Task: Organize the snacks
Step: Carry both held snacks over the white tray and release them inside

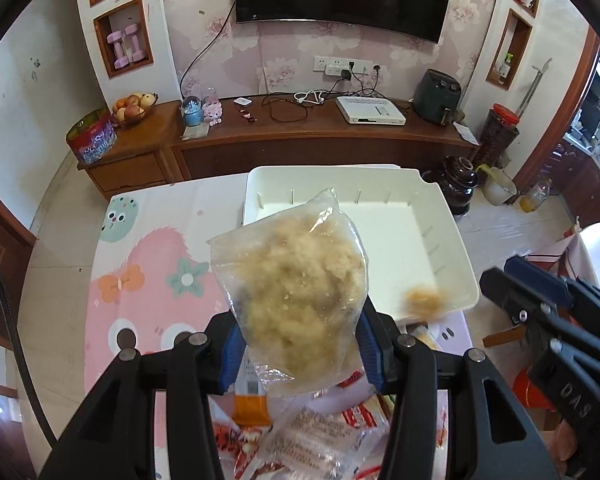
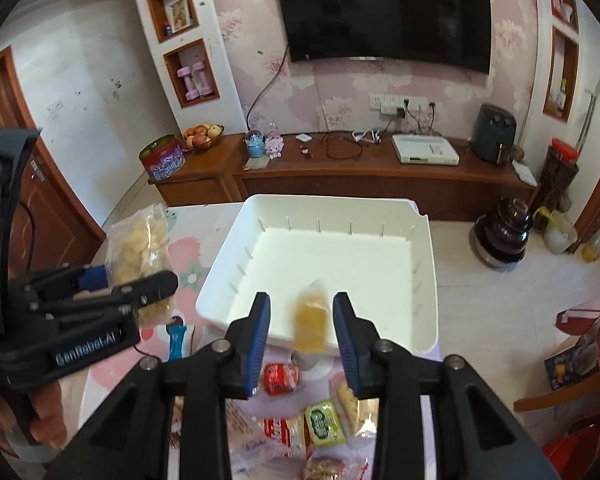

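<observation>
Bag (image 1: 300, 292) in your left gripper (image 1: 300, 348): clear, crinkled glossy plastic, crumbly beige filling.
Your gripper pads (image 2: 260, 332): blue, ribbed, matt, rubbery.
Bin (image 2: 424, 280): smooth white plastic, slight sheen.
Table cover (image 1: 148, 280): printed, smooth.
Cabinet (image 1: 300, 136): polished brown wood.

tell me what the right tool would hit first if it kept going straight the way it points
Probably the small yellowish packet, blurred between its fingers, then the white tray's near wall; depth is unclear.

Below my fingers, the table (image 2: 488, 300) wears a pink cartoon cloth (image 1: 140, 280). A white tray (image 2: 428, 280) sits on its far half; a loose heap of snack packets (image 2: 324, 420) lies on the near edge.
</observation>
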A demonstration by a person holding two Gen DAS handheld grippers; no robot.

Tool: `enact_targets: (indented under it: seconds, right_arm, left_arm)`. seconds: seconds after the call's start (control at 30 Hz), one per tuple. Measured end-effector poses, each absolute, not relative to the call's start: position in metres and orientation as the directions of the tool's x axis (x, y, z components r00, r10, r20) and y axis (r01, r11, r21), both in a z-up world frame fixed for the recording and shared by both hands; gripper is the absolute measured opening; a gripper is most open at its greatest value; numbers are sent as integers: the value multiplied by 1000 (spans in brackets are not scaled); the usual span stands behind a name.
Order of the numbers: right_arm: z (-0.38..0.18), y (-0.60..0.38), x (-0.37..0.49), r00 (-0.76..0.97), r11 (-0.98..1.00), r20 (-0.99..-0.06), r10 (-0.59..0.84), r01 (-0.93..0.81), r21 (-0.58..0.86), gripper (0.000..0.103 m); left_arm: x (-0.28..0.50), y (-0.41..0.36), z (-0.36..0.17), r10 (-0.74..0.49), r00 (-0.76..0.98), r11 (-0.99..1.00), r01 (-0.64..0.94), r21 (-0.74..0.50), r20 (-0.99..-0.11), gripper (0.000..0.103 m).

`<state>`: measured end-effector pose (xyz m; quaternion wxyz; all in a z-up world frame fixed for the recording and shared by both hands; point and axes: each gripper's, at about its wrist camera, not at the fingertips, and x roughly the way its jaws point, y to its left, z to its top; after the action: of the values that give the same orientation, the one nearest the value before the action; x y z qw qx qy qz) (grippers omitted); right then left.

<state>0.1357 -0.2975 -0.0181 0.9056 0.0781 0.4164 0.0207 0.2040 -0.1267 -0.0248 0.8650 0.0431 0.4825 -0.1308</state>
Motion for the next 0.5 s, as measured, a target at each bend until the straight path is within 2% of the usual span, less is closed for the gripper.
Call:
enact_targets:
  seconds: [0.07, 0.17, 0.37, 0.4, 0.43, 0.5]
  right_arm:
    - [-21, -302, 146, 648, 985, -754, 104, 37, 168, 32]
    - [-28, -306, 174, 635, 989, -767, 95, 29, 146, 24]
    - [-37, -322, 208, 621, 984, -777, 108, 44, 172, 23]
    - [-37, -324, 210, 619, 985, -779, 104, 47, 169, 23]
    - [-37, -325, 210, 618, 985, -780, 100, 47, 164, 23]
    - [-38, -328, 211, 613, 987, -785, 88, 51, 150, 23]
  left_arm:
    - [215, -134, -30, -173, 500, 963, 266, -40, -849, 47]
    - [232, -146, -43, -136, 506, 965, 263, 2, -852, 47]
    - [269, -159, -72, -79, 465, 966, 253, 47, -882, 48]
    - [272, -160, -76, -71, 458, 965, 256, 55, -886, 54]
    - [275, -163, -79, -62, 450, 963, 262, 66, -891, 72]
    - [278, -165, -83, -32, 459, 962, 255, 97, -888, 95]
